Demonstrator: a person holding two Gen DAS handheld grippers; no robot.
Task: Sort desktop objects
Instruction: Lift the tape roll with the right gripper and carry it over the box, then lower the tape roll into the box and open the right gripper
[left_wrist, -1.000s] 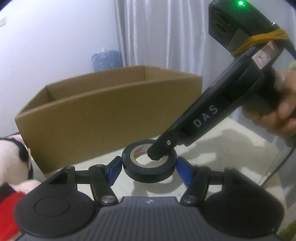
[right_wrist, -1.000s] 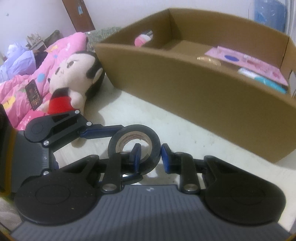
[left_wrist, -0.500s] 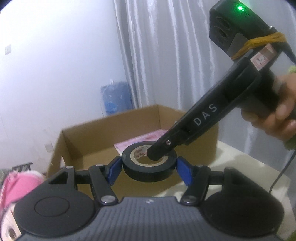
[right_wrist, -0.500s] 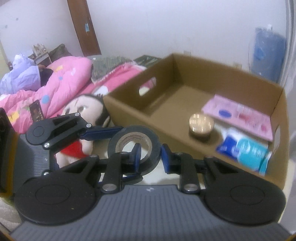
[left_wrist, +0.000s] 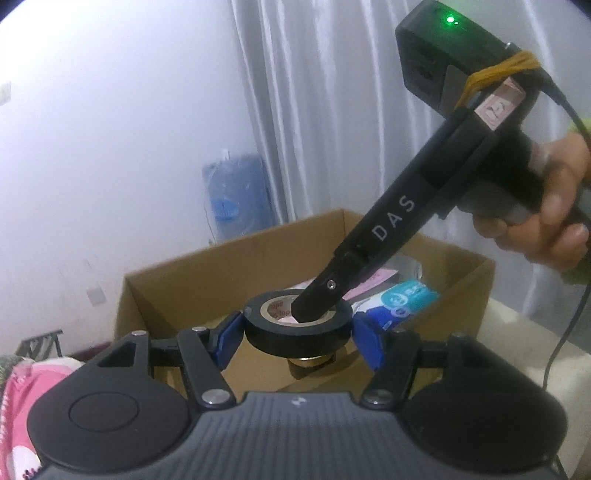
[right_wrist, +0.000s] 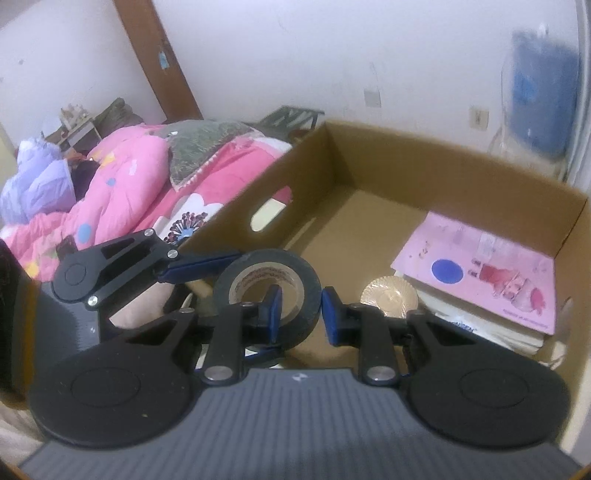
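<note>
Above the open cardboard box, we are holding a roll of black tape with both grippers.

Our left gripper is clamping the roll across its outer sides, blue pads touching the rim, while our right gripper is pinching the roll's wall, one finger inside the core and one outside. Below the roll, inside the box, a round gold tin is lying beside a pink booklet, with a blue-and-white packet near it. A pink quilt is lying beyond the box.
</note>
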